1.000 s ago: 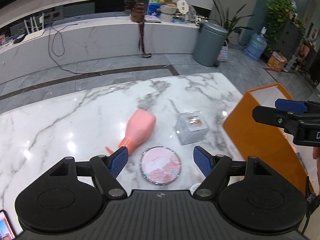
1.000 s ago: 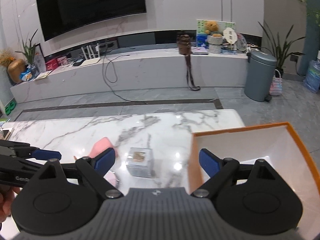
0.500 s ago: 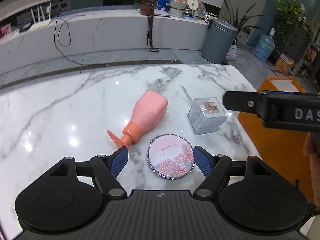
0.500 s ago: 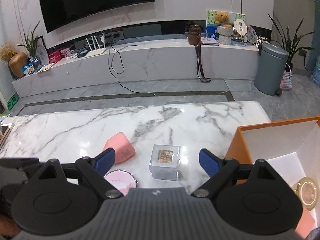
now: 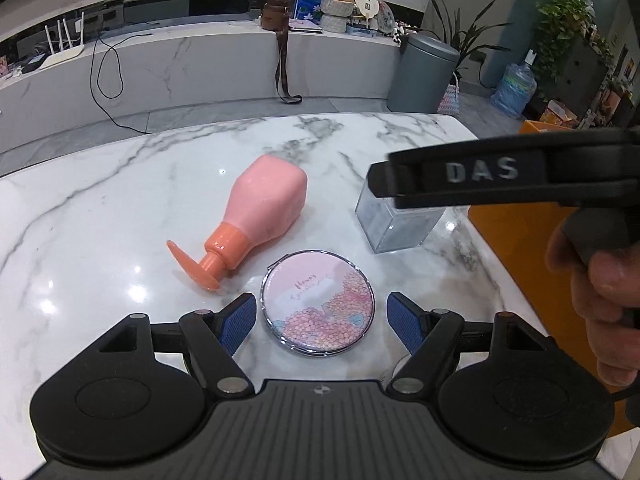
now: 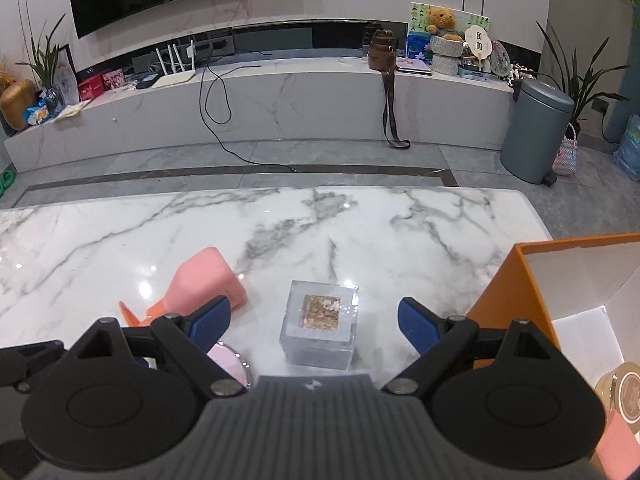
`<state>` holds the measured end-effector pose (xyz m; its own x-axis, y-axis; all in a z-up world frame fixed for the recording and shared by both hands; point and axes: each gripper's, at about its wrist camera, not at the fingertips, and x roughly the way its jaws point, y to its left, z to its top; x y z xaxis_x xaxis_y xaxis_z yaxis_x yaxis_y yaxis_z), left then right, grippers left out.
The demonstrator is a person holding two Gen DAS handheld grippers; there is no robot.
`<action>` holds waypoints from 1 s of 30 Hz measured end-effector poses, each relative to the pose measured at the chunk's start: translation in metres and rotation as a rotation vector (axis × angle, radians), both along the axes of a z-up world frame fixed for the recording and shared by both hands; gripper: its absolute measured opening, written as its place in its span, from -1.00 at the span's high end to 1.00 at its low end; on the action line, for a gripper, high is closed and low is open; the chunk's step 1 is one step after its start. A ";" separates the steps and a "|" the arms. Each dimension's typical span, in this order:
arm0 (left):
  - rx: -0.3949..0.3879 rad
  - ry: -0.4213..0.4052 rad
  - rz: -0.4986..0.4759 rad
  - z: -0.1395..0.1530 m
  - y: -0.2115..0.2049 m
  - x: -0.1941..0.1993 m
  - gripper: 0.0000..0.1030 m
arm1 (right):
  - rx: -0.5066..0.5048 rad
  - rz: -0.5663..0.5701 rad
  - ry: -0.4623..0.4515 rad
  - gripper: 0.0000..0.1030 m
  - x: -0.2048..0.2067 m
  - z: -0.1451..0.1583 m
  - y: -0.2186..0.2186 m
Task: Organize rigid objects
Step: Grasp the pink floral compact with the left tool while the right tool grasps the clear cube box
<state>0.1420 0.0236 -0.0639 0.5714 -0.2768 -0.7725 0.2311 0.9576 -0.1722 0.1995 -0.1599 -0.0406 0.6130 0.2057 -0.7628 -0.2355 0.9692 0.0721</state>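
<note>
- Left gripper (image 5: 320,320): jaws apart, flanking the round pink floral compact mirror (image 5: 318,303) at lower centre, no contact.
- Right gripper (image 6: 314,320): jaws apart, straddling the clear acrylic cube (image 6: 320,326), not touching.
- Pink pump bottle (image 5: 256,216) lies on its side, centre-left, on the white marble table (image 5: 100,208).
- Orange box (image 6: 516,292) at right edge.

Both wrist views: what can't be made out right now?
- Clear cube, left wrist view: top hidden behind the right gripper's black finger.
- Round mirror, right wrist view: mostly hidden by the right gripper body.
- Pink bottle, right wrist view: neck and pump partly hidden behind a blue pad.
- Orange box, both views: cut by the frame edge; the round item inside is cropped and blurred.
</note>
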 end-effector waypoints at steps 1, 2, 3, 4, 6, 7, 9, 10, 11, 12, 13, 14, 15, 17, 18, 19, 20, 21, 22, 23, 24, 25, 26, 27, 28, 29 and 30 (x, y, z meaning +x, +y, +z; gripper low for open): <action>0.005 -0.002 -0.001 -0.001 -0.002 0.000 -0.70 | -0.005 0.001 0.000 -0.73 0.001 -0.001 0.001; 0.011 -0.004 -0.002 -0.002 -0.004 0.000 -0.70 | -0.009 0.002 0.003 -0.73 0.003 -0.003 0.002; 0.019 -0.007 -0.002 -0.003 -0.006 0.000 -0.71 | -0.013 0.004 0.006 -0.73 0.004 -0.005 0.003; 0.028 -0.013 -0.001 -0.003 -0.008 0.000 -0.72 | -0.018 0.005 0.008 -0.73 0.006 -0.008 0.004; 0.041 -0.025 0.002 -0.005 -0.011 -0.001 -0.74 | -0.028 0.008 0.015 -0.73 0.008 -0.012 0.005; 0.045 -0.029 0.004 -0.005 -0.011 -0.001 -0.75 | -0.034 0.009 0.018 -0.73 0.009 -0.015 0.005; 0.052 -0.034 0.007 -0.006 -0.013 -0.001 -0.76 | -0.042 0.008 0.025 -0.73 0.012 -0.019 0.005; 0.058 -0.037 0.007 -0.007 -0.014 -0.001 -0.76 | -0.044 0.007 0.029 -0.73 0.013 -0.021 0.005; 0.065 -0.036 0.007 -0.008 -0.015 -0.001 -0.76 | -0.046 0.007 0.031 -0.73 0.013 -0.023 0.006; 0.073 -0.036 0.007 -0.010 -0.017 -0.001 -0.76 | -0.047 0.007 0.035 -0.73 0.014 -0.025 0.006; 0.077 -0.034 0.009 -0.011 -0.018 0.000 -0.76 | -0.049 0.008 0.039 -0.73 0.015 -0.027 0.007; 0.079 -0.032 0.012 -0.012 -0.019 0.000 -0.76 | -0.050 0.008 0.042 -0.72 0.016 -0.029 0.008; 0.082 -0.030 0.013 -0.014 -0.019 0.001 -0.76 | -0.051 0.008 0.044 -0.71 0.017 -0.031 0.009; 0.087 -0.040 0.009 -0.015 -0.020 0.000 -0.76 | -0.052 0.010 0.050 -0.67 0.018 -0.034 0.012; 0.095 -0.045 0.003 -0.015 -0.021 0.000 -0.76 | -0.054 0.012 0.053 -0.67 0.019 -0.036 0.013; 0.102 -0.050 -0.001 -0.015 -0.022 0.000 -0.76 | -0.057 0.014 0.056 -0.66 0.020 -0.038 0.014; 0.109 -0.055 -0.006 -0.015 -0.023 0.000 -0.76 | -0.059 0.016 0.058 -0.65 0.021 -0.039 0.015; 0.117 -0.060 -0.011 -0.016 -0.025 -0.001 -0.76 | -0.062 0.017 0.061 -0.65 0.022 -0.041 0.016; 0.119 -0.065 -0.014 -0.016 -0.025 -0.001 -0.76 | -0.066 0.018 0.064 -0.63 0.022 -0.043 0.017; 0.116 -0.065 -0.013 -0.016 -0.025 -0.001 -0.76 | -0.069 0.018 0.066 -0.62 0.023 -0.045 0.017; 0.118 -0.066 -0.016 -0.016 -0.025 -0.001 -0.76 | -0.071 0.018 0.069 -0.60 0.024 -0.046 0.018; 0.119 -0.066 -0.017 -0.016 -0.025 -0.001 -0.76 | -0.072 0.017 0.073 -0.55 0.025 -0.047 0.018; 0.119 -0.066 -0.018 -0.016 -0.025 -0.001 -0.76 | -0.072 0.017 0.078 -0.51 0.025 -0.048 0.018; 0.120 -0.067 -0.018 -0.016 -0.024 -0.001 -0.76 | -0.072 0.016 0.081 -0.47 0.026 -0.049 0.018; 0.121 -0.068 -0.020 -0.016 -0.025 -0.002 -0.74 | -0.071 0.016 0.083 -0.38 0.027 -0.050 0.018; 0.125 -0.068 -0.020 -0.016 -0.025 -0.001 -0.68 | -0.071 0.017 0.087 -0.30 0.027 -0.051 0.017; 0.131 -0.068 -0.023 -0.016 -0.025 -0.002 -0.65 | -0.071 0.017 0.090 -0.25 0.028 -0.052 0.017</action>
<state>0.1404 -0.0015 -0.0795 0.6186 -0.1901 -0.7623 0.2605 0.9650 -0.0293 0.2272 -0.1427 -0.0926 0.5379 0.1592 -0.8278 -0.2478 0.9685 0.0252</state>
